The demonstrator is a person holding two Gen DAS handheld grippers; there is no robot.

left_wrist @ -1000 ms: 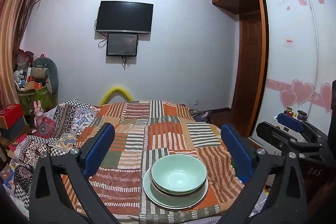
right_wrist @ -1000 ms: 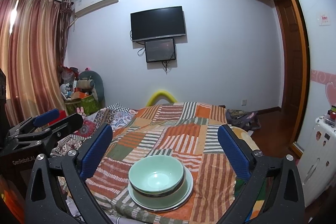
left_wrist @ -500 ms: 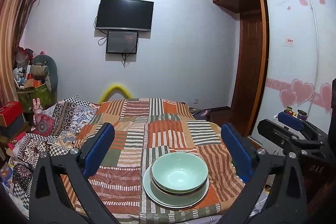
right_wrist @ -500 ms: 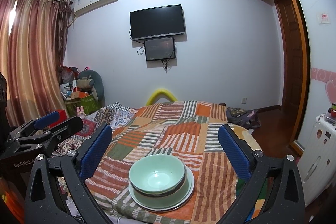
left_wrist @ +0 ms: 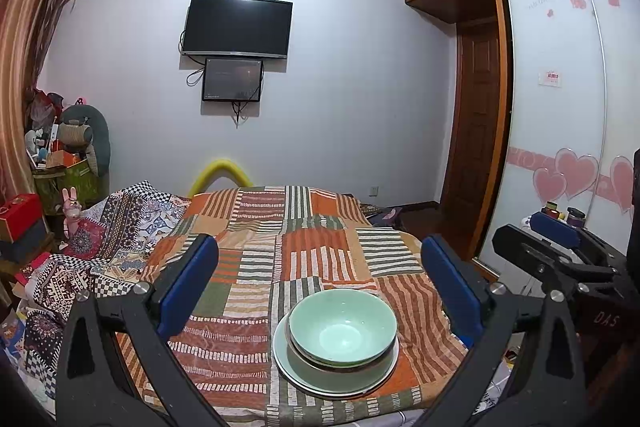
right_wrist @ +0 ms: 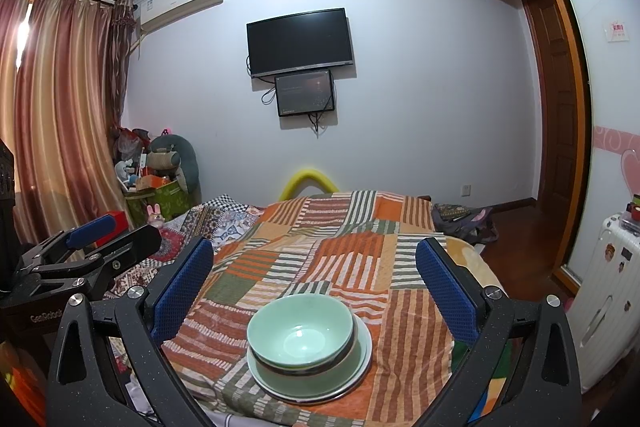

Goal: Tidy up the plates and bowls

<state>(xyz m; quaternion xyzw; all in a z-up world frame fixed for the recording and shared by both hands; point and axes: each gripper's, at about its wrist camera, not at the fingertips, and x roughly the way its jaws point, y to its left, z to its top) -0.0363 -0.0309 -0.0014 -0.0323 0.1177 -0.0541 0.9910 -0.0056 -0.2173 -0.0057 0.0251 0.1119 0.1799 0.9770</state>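
Your left gripper and right gripper both gape wide, holding nothing; the bowl sits stacked on the plate on the bed, between the fingers.

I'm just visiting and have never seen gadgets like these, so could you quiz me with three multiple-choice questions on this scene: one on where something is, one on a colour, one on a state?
1. Where does the bowl sit?
A. On the floor
B. On a plate on the striped cloth
C. Inside the wardrobe

2. What colour are the pads on the fingers?
A. Blue
B. Red
C. Yellow

3. What state is the left gripper in?
A. Shut on the bowl
B. Shut on the plate
C. Open, holding nothing

Answers:
1. B, since the bowl rests on the stacked dishes on the cloth-covered table.
2. A, since both wrist views show blue pads on black arms.
3. C, since its fingers stand wide apart with the bowl untouched between them; the right gripper looks the same.
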